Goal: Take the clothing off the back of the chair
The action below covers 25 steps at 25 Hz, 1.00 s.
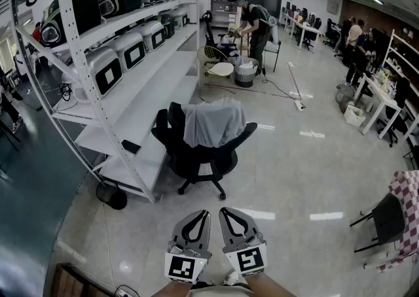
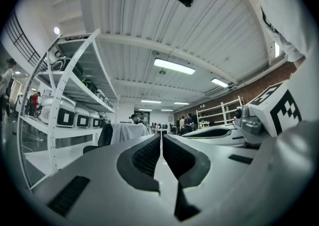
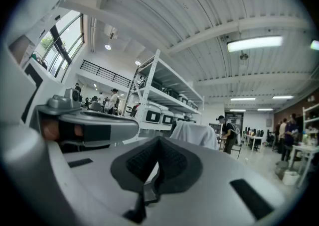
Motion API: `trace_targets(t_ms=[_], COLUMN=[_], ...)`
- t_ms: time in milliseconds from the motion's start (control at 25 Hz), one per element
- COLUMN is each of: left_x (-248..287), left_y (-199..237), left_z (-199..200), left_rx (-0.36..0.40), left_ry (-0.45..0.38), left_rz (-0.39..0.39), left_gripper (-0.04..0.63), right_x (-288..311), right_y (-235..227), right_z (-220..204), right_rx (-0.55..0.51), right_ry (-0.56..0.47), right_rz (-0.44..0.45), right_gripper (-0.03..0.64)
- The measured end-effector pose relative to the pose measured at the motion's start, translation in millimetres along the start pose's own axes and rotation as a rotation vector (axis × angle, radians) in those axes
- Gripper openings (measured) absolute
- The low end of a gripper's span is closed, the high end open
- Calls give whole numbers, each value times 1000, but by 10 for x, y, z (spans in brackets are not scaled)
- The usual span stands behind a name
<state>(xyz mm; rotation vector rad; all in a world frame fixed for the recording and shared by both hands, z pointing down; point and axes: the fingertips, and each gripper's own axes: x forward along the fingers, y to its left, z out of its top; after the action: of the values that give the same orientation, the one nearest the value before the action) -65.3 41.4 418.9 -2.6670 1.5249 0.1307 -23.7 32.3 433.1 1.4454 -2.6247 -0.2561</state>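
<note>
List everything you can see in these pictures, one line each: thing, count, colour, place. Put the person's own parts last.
garment: one, grey, draped over the chair back
office chair: one, black, mid-floor beside the rack
shelving rack: one, white, left
appliances: several, white and dark green, on the rack
bystander: one, dark clothes, far end
left hand-held gripper: one, white, shut, bottom centre
right hand-held gripper: one, white, shut, alongside

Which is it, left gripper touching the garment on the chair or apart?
Apart. Head view: bare floor lies between the left gripper and the grey garment draped over the chair.
</note>
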Motion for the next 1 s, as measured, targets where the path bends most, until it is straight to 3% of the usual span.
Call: trace_targets(t_ms=[160, 520, 1000], left_x=[72, 15, 180], left_y=[-100, -107, -297], left_z=[139, 90, -1], left_rx=[15, -21, -38], left_ry=[-35, -18, -1], left_rz=[-9, 5, 42], left_gripper=[20, 20, 20], right_x=[36, -23, -162], right_y=[-24, -18, -180], right_z=[133, 179, -62], right_rx=[-16, 24, 48], right_ry=[-37, -67, -10], right_rz=[-8, 13, 92], right_gripper=[17, 18, 19])
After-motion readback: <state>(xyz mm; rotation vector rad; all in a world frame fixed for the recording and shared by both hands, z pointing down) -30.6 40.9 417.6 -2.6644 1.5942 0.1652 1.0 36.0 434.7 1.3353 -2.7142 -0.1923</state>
